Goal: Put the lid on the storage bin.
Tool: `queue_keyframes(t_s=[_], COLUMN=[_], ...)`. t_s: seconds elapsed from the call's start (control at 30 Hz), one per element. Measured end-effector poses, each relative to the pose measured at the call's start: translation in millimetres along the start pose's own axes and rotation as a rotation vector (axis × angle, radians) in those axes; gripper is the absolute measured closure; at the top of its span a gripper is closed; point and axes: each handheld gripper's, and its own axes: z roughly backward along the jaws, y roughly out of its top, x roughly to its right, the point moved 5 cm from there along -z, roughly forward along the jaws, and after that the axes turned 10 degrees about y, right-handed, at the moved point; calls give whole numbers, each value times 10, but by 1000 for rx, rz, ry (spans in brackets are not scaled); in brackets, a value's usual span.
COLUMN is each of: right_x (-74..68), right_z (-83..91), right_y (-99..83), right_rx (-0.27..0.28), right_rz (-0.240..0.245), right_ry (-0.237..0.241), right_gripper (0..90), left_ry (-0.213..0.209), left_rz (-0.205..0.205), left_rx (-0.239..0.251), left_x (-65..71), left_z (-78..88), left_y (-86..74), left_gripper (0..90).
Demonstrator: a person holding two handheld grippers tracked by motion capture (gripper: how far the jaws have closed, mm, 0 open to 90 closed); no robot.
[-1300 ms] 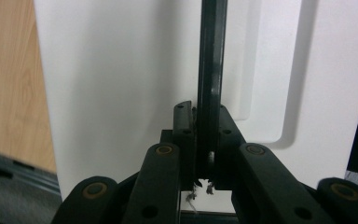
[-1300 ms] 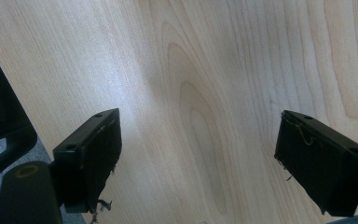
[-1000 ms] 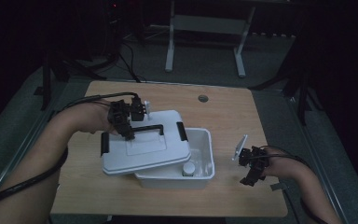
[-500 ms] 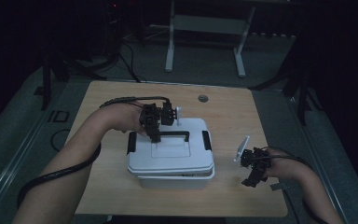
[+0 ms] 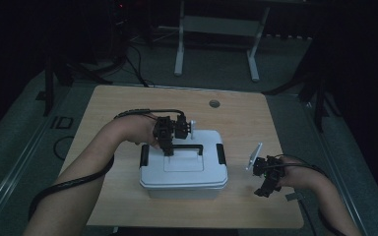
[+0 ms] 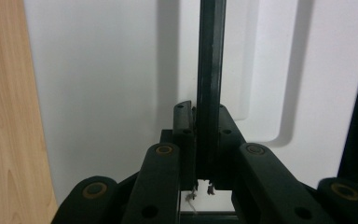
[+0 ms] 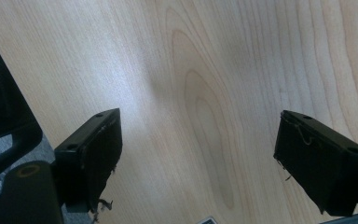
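L gripper [image 5: 170,147] clamped on lid handle [image 5: 187,147], white box [image 5: 183,179].

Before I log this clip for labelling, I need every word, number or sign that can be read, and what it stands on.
"ID": large pale letters on the dark grey floor left of the light wooden table.
White plastic box with black carry handle: no lettering can be made out.
Left gripper, right gripper: no marks legible.
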Motion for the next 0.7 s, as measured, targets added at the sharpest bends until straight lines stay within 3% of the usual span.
queue_keyframes(t_s=[0.07,0.33,0.7], right_x=[4,-4,-4], right_z=[-10,-26,-56], right_y=[1,14,14], right_rx=[-1,-1,-3], right_rz=[-1,-1,3], right_ry=[2,6,12], right_gripper=[146,146,146], left_ry=[-6,-21,-25], left_rz=[-3,-18,-6], left_rx=[12,-17,1], left_x=[11,19,3], left_z=[7,-68,-74], left_y=[8,54,39], left_gripper=[831,830,828])
